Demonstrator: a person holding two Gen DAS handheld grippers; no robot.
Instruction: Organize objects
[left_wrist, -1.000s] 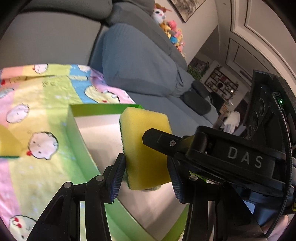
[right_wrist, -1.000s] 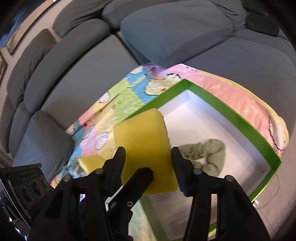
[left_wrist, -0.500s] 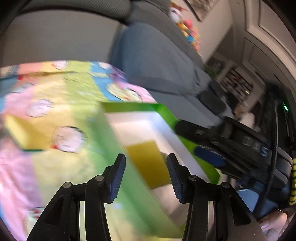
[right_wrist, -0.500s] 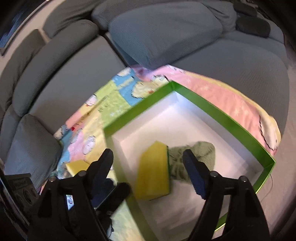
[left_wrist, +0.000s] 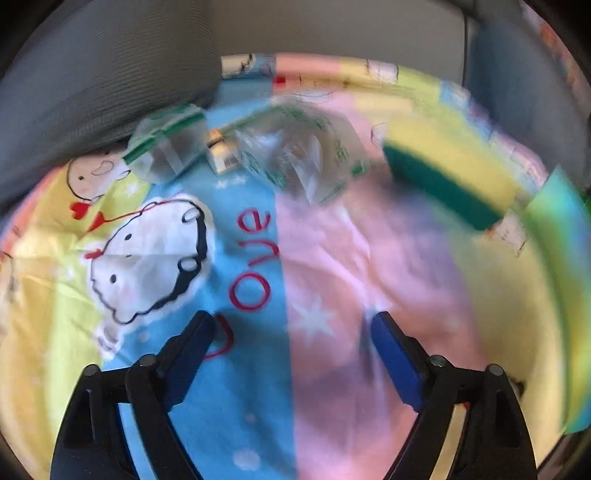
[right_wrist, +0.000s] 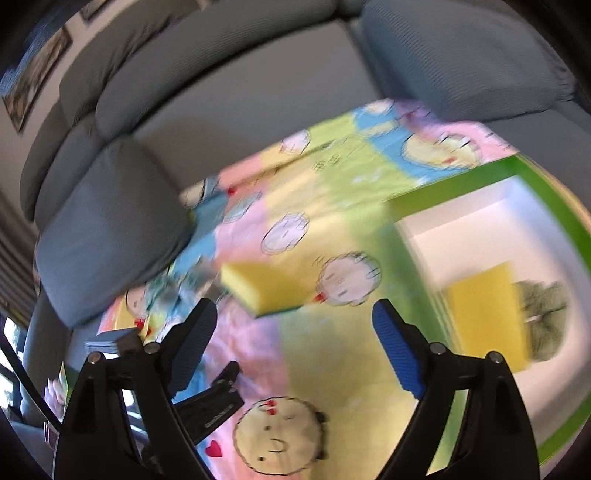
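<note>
A yellow sponge with a green scrub side (left_wrist: 448, 173) lies on the cartoon blanket (left_wrist: 258, 258); it also shows in the right wrist view (right_wrist: 266, 286). A second yellow sponge (right_wrist: 487, 314) lies inside the green-rimmed white box (right_wrist: 461, 181), next to a green cloth (right_wrist: 545, 317). Clear plastic wrappers with green print (left_wrist: 295, 151) lie at the blanket's far side. My left gripper (left_wrist: 291, 354) is open and empty above the blanket. My right gripper (right_wrist: 291, 343) is open and empty, left of the box.
Grey sofa cushions (right_wrist: 110, 229) border the blanket at the back and left. The box's green edge (left_wrist: 561, 258) sits at the right of the left wrist view. The left gripper's body (right_wrist: 207, 406) shows low in the right wrist view.
The sponge held between both grippers was let go into the box. Both grippers opened wide and swung left, away from the box, over the blanket.
</note>
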